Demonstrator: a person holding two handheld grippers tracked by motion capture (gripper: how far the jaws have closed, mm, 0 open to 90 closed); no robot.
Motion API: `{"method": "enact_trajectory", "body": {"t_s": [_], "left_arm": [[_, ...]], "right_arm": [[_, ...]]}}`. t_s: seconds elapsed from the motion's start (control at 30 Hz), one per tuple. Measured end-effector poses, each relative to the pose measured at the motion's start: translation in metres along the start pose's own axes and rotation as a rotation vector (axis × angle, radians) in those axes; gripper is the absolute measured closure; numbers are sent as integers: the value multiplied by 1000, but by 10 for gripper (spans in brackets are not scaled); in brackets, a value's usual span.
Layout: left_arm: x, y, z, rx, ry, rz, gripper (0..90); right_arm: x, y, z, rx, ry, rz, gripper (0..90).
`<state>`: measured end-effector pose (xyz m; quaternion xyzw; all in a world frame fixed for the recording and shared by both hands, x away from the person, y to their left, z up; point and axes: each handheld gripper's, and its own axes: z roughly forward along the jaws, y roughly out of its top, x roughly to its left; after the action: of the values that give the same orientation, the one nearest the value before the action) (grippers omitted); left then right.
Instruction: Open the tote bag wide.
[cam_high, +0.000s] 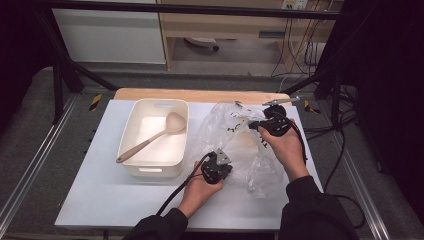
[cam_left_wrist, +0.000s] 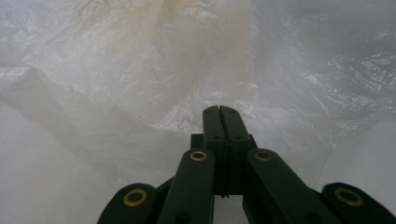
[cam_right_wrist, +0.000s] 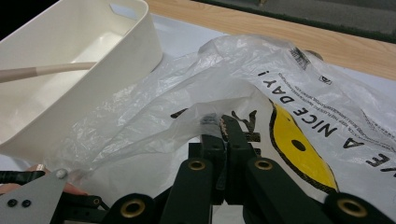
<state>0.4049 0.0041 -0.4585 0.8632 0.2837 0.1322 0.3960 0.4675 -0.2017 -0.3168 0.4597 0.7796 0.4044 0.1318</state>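
Jaws of both grippers (cam_high: 220, 167) (cam_high: 257, 125) pinch the plastic bag (cam_high: 235, 135).

A thin, clear plastic bag (cam_high: 235, 142) is lying crumpled on the right half of the table (cam_high: 100, 200). It is showing a yellow smiley print and black lettering.

plastic bag (cam_high: 235, 142): thin clear film, crinkled and glossy, with black lettering and a yellow print (cam_right_wrist: 299, 144)
storage bin (cam_high: 131, 131): cream plastic, smooth, with a soft sheen
ladle (cam_high: 155, 136): beige, matt, smooth, looks like silicone or plastic
table top (cam_high: 107, 190): pale sheet, smooth and matt
far edge of the table (cam_high: 200, 95): bare light wood, matt
left gripper (cam_left_wrist: 219, 112): black matt plastic links with brass-coloured rivets
right gripper (cam_right_wrist: 219, 122): the same black matt plastic and brass-coloured rivets
grey plate (cam_right_wrist: 25, 200): flat, matt, metal-looking
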Motion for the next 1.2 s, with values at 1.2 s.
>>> {"method": "enact_trajectory", "body": {"t_s": [1.2], "left_arm": [[7, -2, -6, 13, 19, 5, 900]], "right_arm": [[10, 19, 3, -16, 22, 1, 900]]}}
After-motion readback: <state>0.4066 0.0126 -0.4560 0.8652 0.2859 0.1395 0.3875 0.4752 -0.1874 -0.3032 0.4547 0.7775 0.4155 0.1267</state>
